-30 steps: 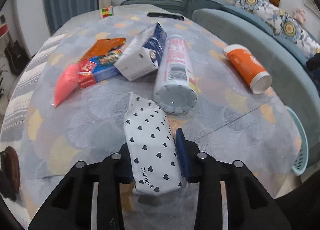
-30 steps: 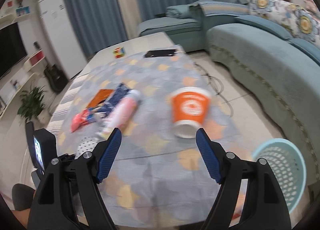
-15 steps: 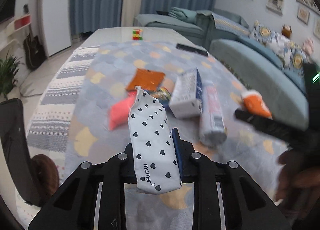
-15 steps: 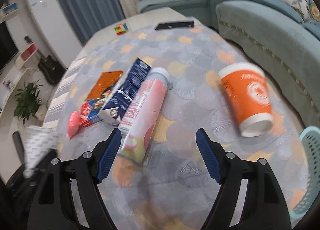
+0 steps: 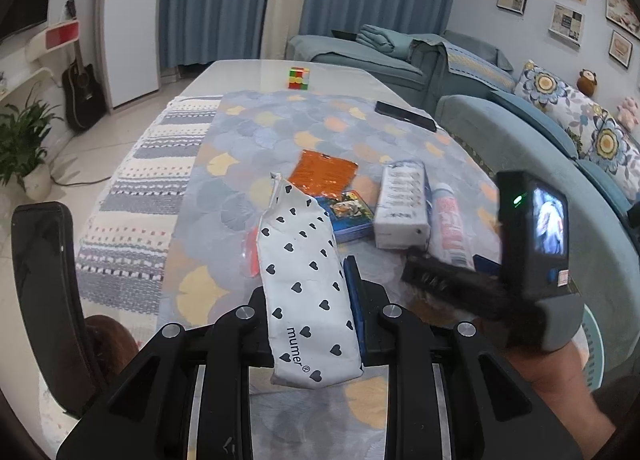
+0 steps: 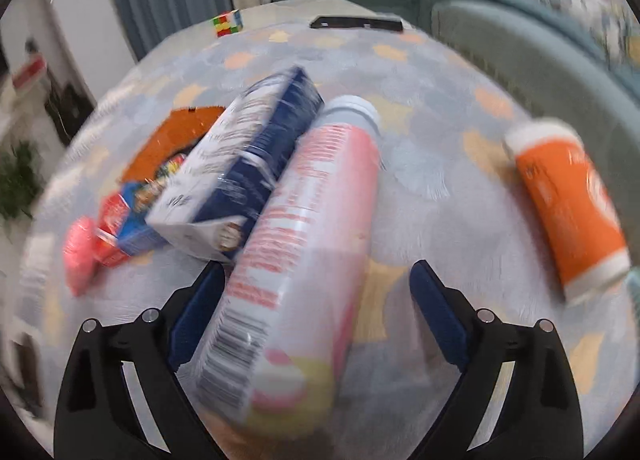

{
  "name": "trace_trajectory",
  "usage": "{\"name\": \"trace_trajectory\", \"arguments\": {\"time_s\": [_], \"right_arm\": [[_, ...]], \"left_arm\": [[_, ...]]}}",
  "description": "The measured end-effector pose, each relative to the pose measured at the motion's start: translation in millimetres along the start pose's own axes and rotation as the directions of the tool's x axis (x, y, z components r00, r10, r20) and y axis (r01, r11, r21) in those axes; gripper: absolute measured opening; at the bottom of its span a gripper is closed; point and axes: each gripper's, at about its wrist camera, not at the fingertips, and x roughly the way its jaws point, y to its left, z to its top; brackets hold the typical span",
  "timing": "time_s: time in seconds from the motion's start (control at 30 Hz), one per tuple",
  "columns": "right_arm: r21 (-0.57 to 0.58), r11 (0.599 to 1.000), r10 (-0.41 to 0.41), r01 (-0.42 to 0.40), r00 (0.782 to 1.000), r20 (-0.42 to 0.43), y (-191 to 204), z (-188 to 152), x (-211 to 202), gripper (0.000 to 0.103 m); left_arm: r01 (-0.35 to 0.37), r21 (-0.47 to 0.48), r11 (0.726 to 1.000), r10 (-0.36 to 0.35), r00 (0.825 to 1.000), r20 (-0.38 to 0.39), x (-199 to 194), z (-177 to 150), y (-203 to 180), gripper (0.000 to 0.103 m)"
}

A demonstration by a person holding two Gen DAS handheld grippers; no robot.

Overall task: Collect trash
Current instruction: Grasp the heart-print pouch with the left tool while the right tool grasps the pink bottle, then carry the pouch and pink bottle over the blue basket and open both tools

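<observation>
Over a cloth-covered bench (image 5: 248,140) in a living room, the left hand-held gripper (image 5: 310,296) was clamped on a white heart-print packet (image 5: 304,280), which had been lying on the cloth 1 second earlier and now hung clear above it. That piece of trash looked secured and ready to be carried off, probably to the pale blue basket (image 5: 596,344) whose rim showed at the bench's right edge. The right hand-held gripper (image 6: 316,324), which moments before had been well back from the litter, had come down over a pink-and-white canister (image 6: 308,244) lying on its side; its jaws were opening, with the canister between them and a clear gap on the right, so nothing was yet gripped. Touching the canister's left side lay a blue-and-white carton (image 6: 244,176), with an orange pouch (image 6: 172,136), a small snack box (image 6: 132,220) and a pink wrapper (image 6: 80,252) beyond. An orange cup (image 6: 568,204) lay on its side well apart to the right. Most of the trash therefore remained on the bench, uncollected.
</observation>
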Motion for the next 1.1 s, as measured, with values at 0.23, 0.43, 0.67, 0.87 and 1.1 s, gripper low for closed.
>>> {"name": "trace_trajectory", "arguments": {"time_s": [0.23, 0.43, 0.67, 0.87, 1.1], "right_arm": [[-0.046, 0.999, -0.013, 0.013, 1.0, 0.013, -7, -5, -14, 0.047], [-0.057, 0.998, 0.006, 0.0, 0.994, 0.106, -26, -7, -63, 0.047], [-0.034, 0.999, 0.024, -0.018, 0.98, 0.196, -58, -7, -116, 0.047], [-0.01, 1.0, 0.01, -0.008, 0.969, 0.245, -93, -11, -148, 0.047], [0.034, 0.999, -0.016, 0.006, 0.958, 0.287, -136, -18, -176, 0.046]], "left_arm": [[-0.013, -0.006, 1.0, 0.013, 1.0, 0.015, -1, 3, 3, 0.024], [0.001, 0.027, 1.0, -0.002, 0.999, 0.04, -5, 2, -6, 0.024], [0.015, 0.062, 0.998, -0.019, 0.998, 0.056, -8, 1, -22, 0.024], [0.033, 0.109, 0.994, -0.041, 0.996, 0.073, -10, -3, -44, 0.024], [0.042, 0.177, 0.983, -0.062, 0.992, 0.109, -17, -9, -73, 0.024]]}}
